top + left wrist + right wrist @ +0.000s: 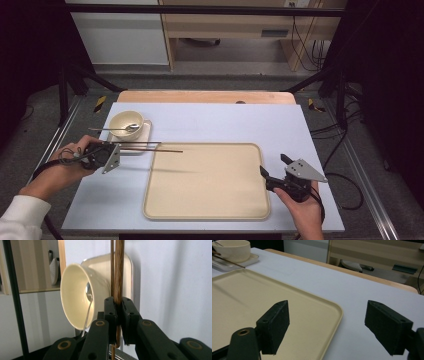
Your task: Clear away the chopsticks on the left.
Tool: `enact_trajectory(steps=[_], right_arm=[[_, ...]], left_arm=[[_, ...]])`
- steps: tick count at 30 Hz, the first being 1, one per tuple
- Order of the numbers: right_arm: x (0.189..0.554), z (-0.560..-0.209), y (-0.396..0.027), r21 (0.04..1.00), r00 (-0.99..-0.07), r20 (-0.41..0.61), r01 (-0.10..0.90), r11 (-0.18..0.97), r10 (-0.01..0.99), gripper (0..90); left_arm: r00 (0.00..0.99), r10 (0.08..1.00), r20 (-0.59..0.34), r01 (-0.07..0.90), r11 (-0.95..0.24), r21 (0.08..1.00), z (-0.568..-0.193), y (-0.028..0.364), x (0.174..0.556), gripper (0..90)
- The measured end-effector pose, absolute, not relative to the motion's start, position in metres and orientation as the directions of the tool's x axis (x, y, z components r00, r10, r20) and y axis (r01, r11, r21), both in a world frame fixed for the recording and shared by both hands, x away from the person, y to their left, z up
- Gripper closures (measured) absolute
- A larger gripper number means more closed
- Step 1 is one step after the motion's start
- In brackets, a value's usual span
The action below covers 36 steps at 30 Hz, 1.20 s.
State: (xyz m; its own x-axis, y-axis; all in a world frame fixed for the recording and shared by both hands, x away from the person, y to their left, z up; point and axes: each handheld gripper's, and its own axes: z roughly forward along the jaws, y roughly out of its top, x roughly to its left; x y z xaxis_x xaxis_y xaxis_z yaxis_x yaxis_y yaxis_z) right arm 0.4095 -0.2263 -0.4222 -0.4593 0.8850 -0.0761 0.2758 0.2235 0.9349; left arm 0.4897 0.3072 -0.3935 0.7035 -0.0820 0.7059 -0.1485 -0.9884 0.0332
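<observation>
Bench: pale blue-white top filling the middle of the high view, a wooden edge along its far side.
Tray: big beige tray, lower centre, bare.
Chopsticks: dark wooden pair, left of centre, tips over the tray's upper-left corner.
Left gripper: middle left, fingers closed tight on the chopsticks.
Right gripper: lower right beside the tray's right rim, fingers wide, nothing between them.
Bowl: cream, upper left, on a small white dish, a metal spoon resting in it.
Room: dark frame posts at both sides, grey floor, wooden furniture and cables along the top.
</observation>
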Motion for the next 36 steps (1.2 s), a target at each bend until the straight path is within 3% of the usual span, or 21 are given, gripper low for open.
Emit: enact_trajectory(steps=[15,36], right_arm=[[0.426,-0.358,-0.186,0.85,-0.633,-0.086,0.356,0.389,0.769,41.9],[0.448,-0.331,-0.116,0.769,-0.777,-0.069,0.358,0.529,0.626,49.9]], left_arm=[[0.671,-0.179,0.72,-0.255,-0.967,-0.002,-0.389,0.253,0.48,83.8],[0.633,-0.234,0.738,-0.329,-0.944,-0.017,-0.388,0.228,0.474,83.9]])
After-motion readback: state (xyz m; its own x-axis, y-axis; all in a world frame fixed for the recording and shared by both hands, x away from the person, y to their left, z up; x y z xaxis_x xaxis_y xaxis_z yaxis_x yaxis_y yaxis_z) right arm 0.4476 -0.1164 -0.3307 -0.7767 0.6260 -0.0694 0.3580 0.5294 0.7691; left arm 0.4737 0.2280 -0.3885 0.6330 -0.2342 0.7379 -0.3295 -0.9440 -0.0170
